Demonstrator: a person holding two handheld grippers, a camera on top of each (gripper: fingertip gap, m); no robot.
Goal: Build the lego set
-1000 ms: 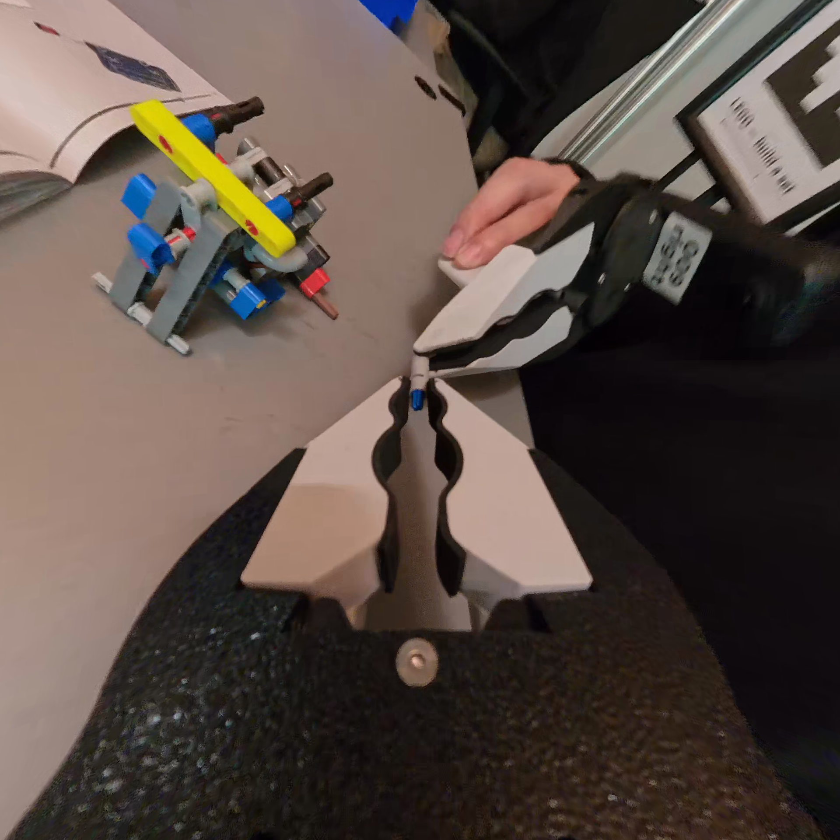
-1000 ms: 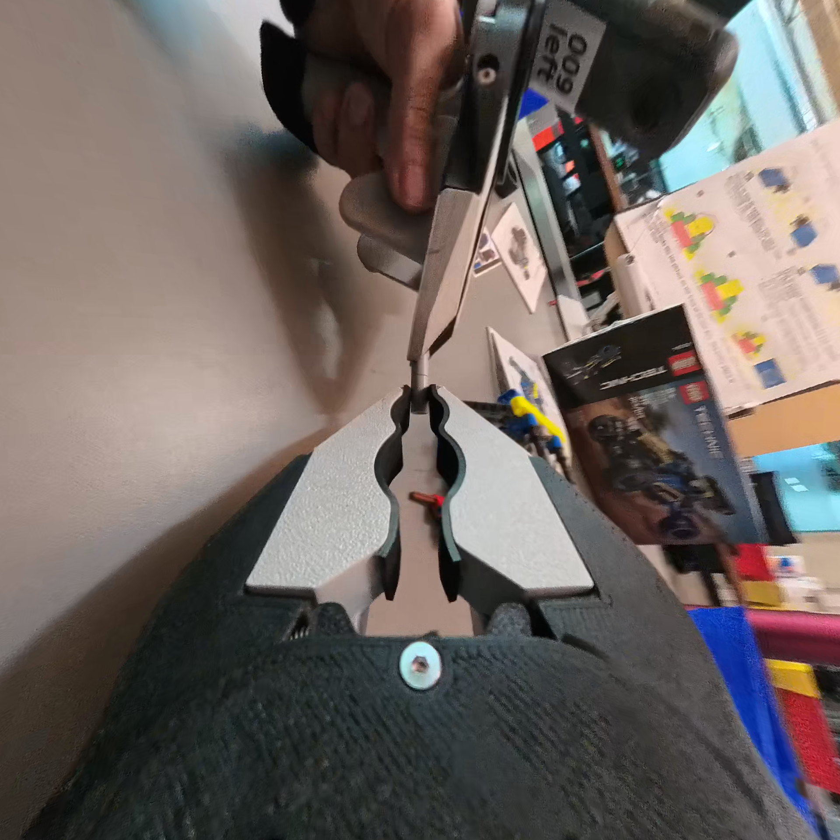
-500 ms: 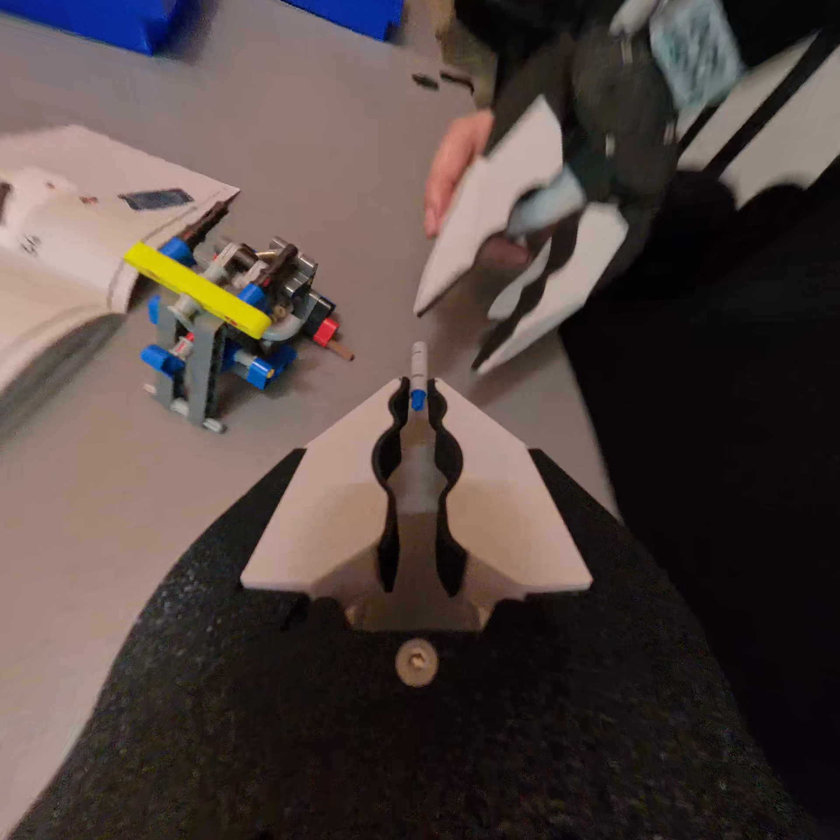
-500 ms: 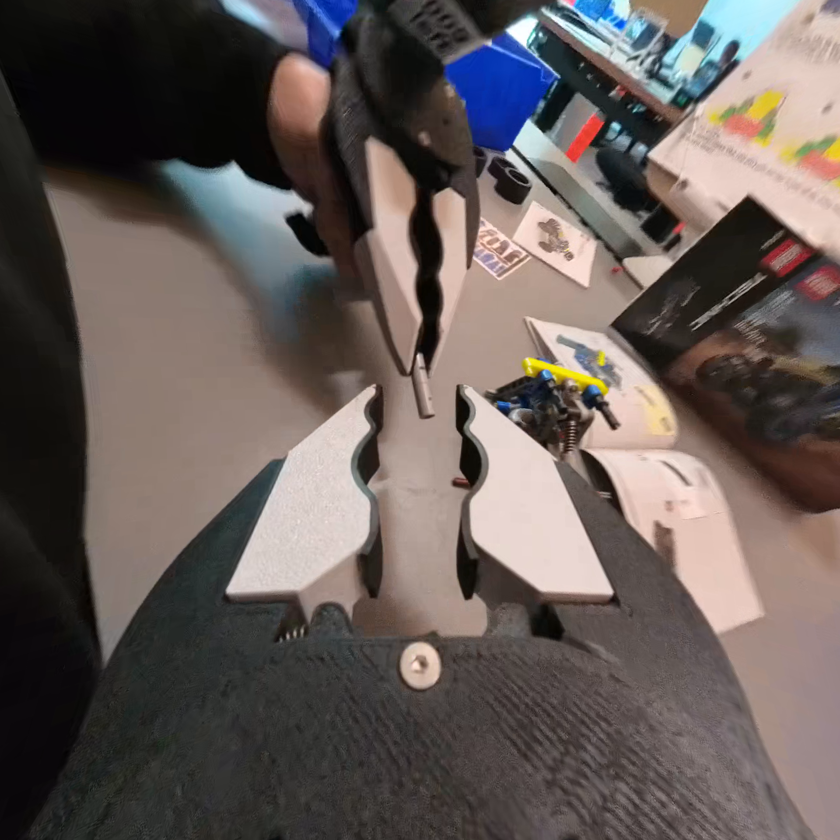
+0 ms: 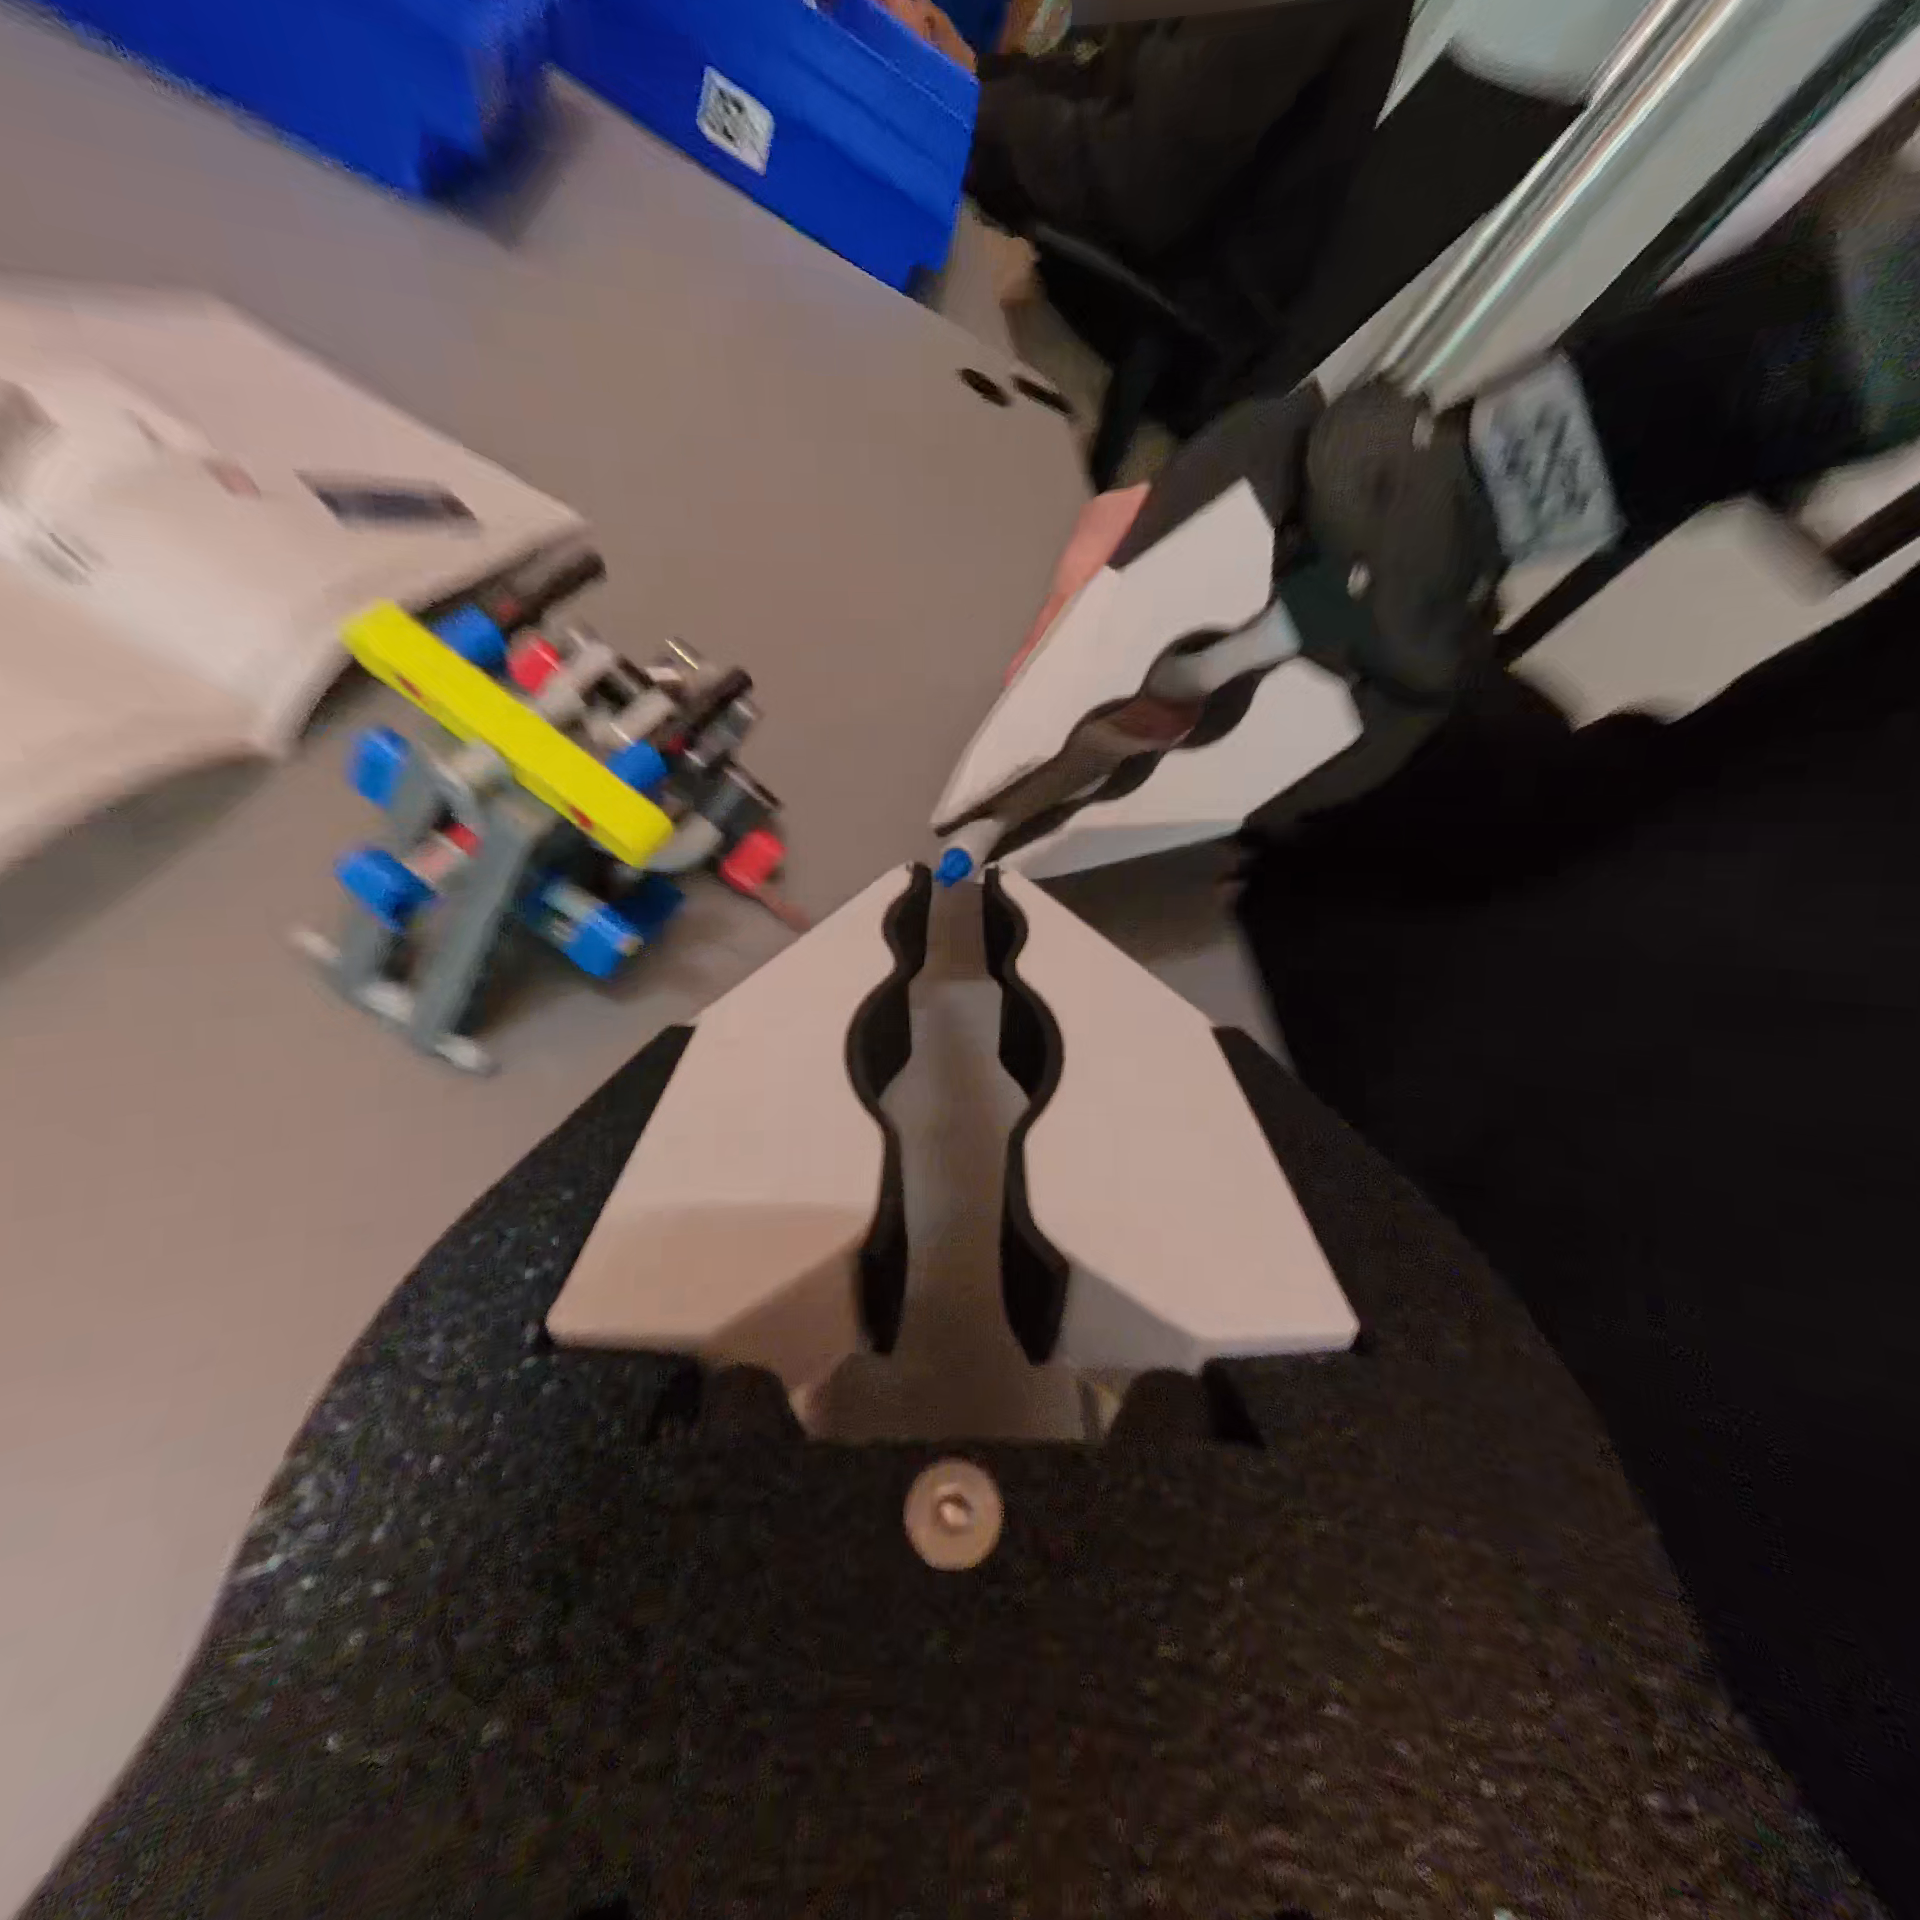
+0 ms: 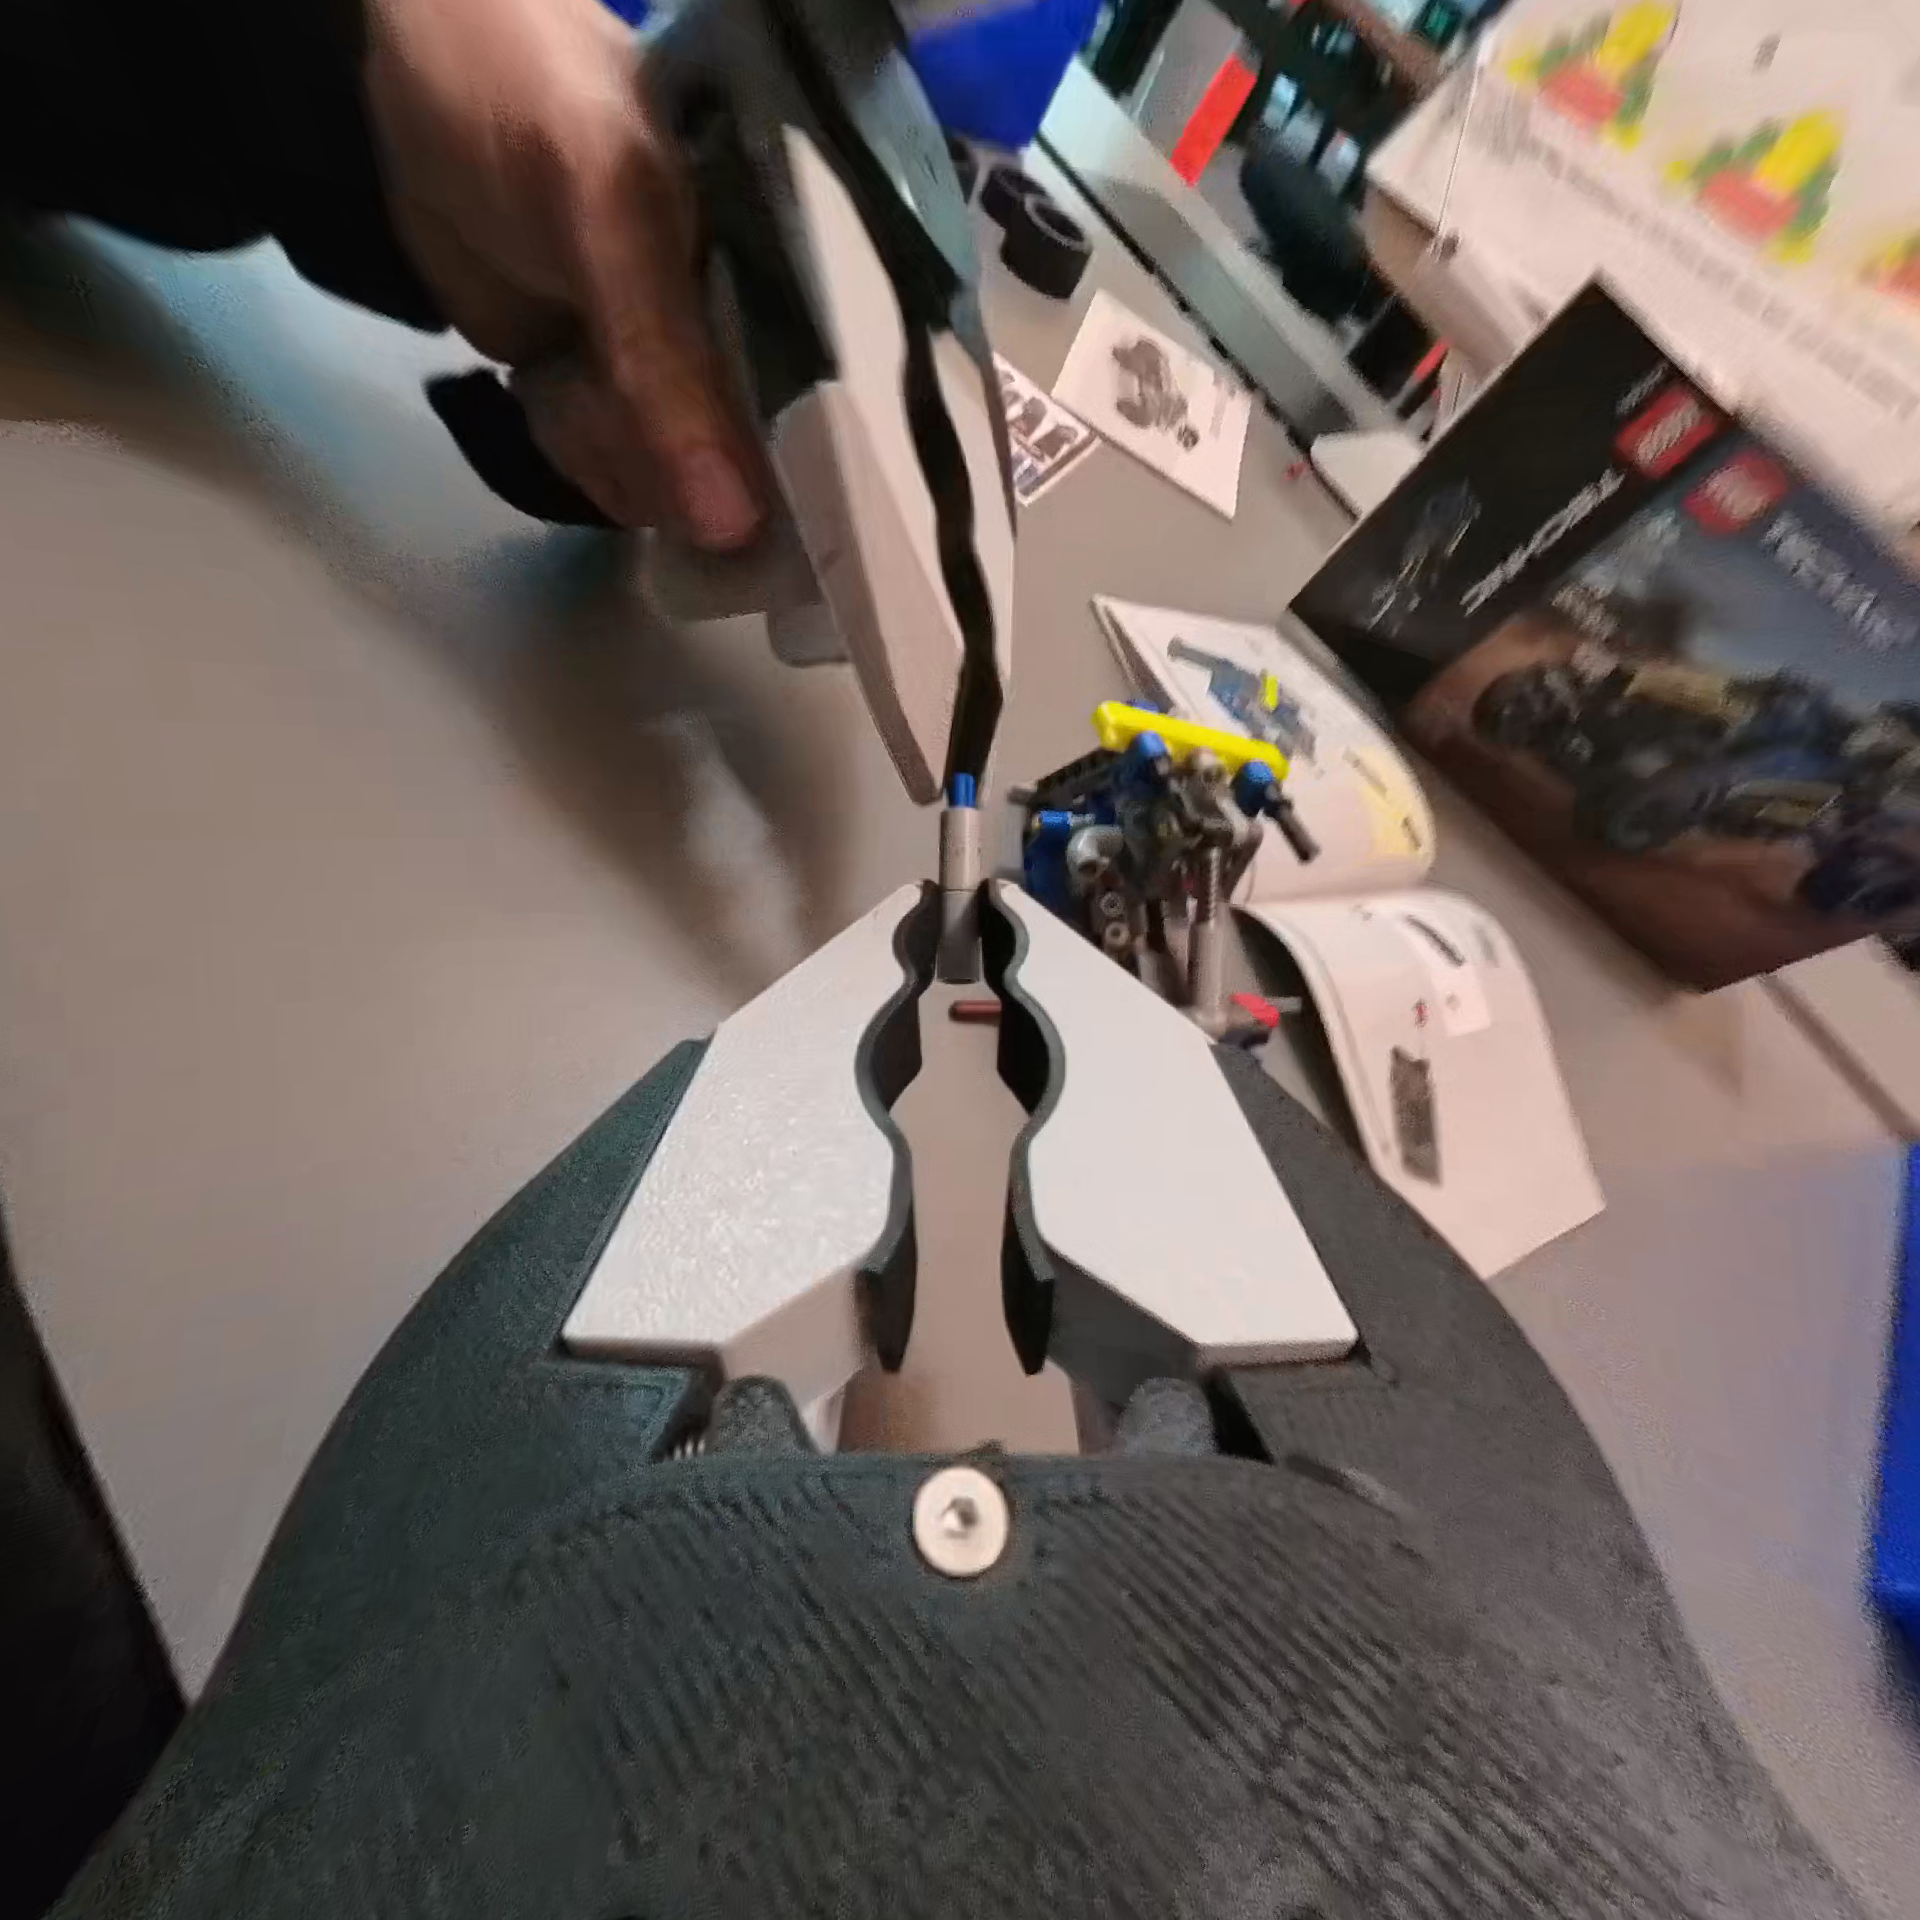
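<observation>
Grey plastic, a short peg [image 6: 958, 914] with a blue pin [image 6: 962, 792] at its far end, sits between the tips of your right gripper [image 6: 958, 902], whose fingers have closed narrow on the grey end. In the right wrist view the blue end points to 12 o'clock and reaches the tips of your left gripper [image 6: 961, 790]. In the left wrist view the blue tip lies at the mouth of the left gripper's fingers [image 5: 914, 894], with a sliver of gap on each side, so the left gripper does not grip it. At 2 o'clock of the peg in the right view stands a small brick model [image 6: 1164, 821] with a yellow beam [image 6: 1184, 727] on the grey table [image 6: 312, 831], beside an open booklet [image 6: 1403, 1039] and a dark box [image 6: 1662, 644]. Blue bins [image 5: 520, 83] line the far table edge in the left view.
</observation>
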